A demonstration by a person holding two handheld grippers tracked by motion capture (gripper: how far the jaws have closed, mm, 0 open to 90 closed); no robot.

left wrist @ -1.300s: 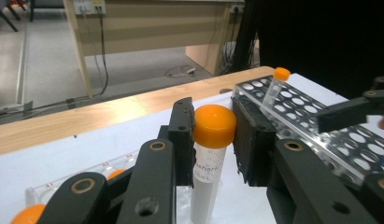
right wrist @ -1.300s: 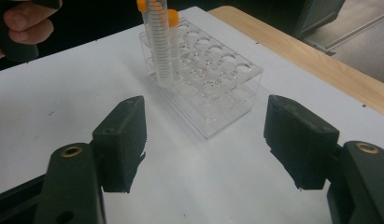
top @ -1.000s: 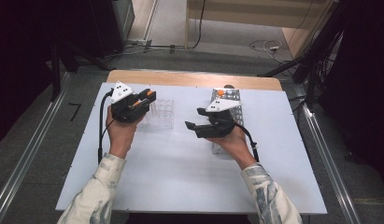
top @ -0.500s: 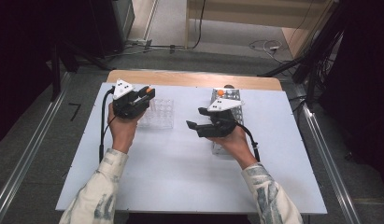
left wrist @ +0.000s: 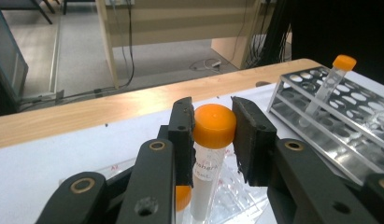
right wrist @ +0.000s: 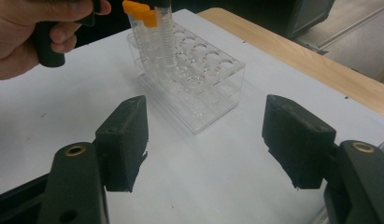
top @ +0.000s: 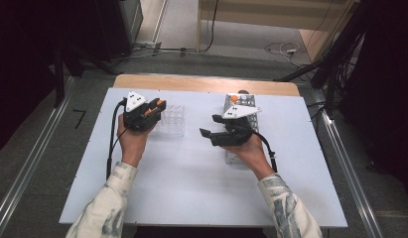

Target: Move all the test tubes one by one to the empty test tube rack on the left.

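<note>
Left tongs [left wrist: 212,140] clamped on orange-capped tube [left wrist: 209,154] over clear rack [right wrist: 189,79], right tongs [right wrist: 206,140] open, empty

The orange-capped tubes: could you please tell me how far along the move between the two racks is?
Done: two orange-capped tubes already stand in the clear rack. In hand: the left hand-held gripper is shut on another orange-capped tube, held upright over that rack. Left: one tube leans in the metal rack; the right hand-held gripper is open and holds nothing.

Grey floor [top: 181,64], wooden furniture [top: 261,10]
</note>
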